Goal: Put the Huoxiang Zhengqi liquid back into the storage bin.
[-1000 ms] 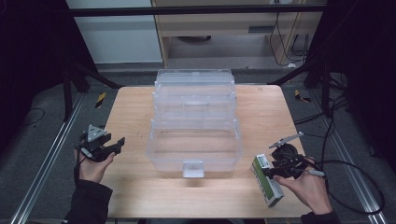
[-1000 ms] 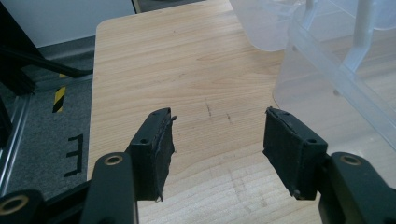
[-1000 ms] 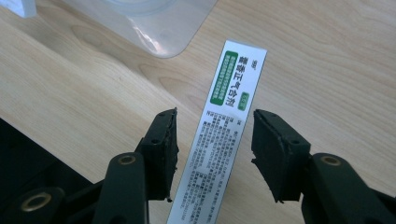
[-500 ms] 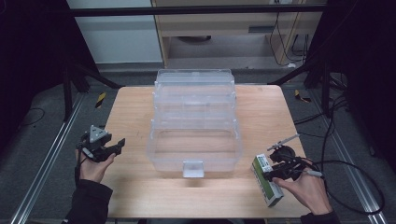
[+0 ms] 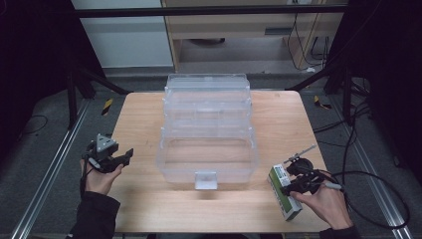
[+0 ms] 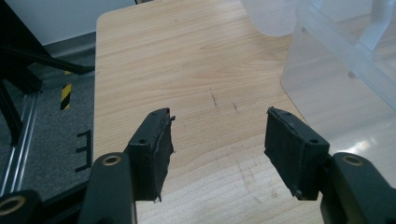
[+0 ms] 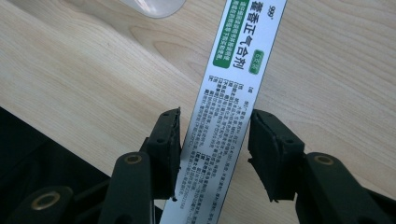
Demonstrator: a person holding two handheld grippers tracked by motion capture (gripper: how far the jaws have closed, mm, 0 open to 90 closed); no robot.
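A long white and green medicine box (image 5: 284, 198) (image 7: 238, 60) lies flat on the wooden table (image 5: 139, 114) at the front right. My right gripper (image 5: 288, 185) (image 7: 215, 140) straddles its near end, one jaw on each long side. The jaws have just been closing, and a thin gap still shows at the pads, so it is open. My left gripper (image 5: 127, 155) (image 6: 217, 140) stands open at the table's left edge with nothing between its jaws, only bare wood below. A clear plastic tiered organiser box (image 5: 206, 129) (image 6: 336, 60) stands open in the middle.
The organiser's front tray has a small latch tab (image 5: 205, 179) facing me. Cables (image 5: 368, 179) trail off the table's right side. Metal rails (image 5: 45, 179) and dark floor flank the table. Cabinets stand behind.
The right gripper's jaws have drawn slightly closer around the medicine box. The left hand has stayed put.
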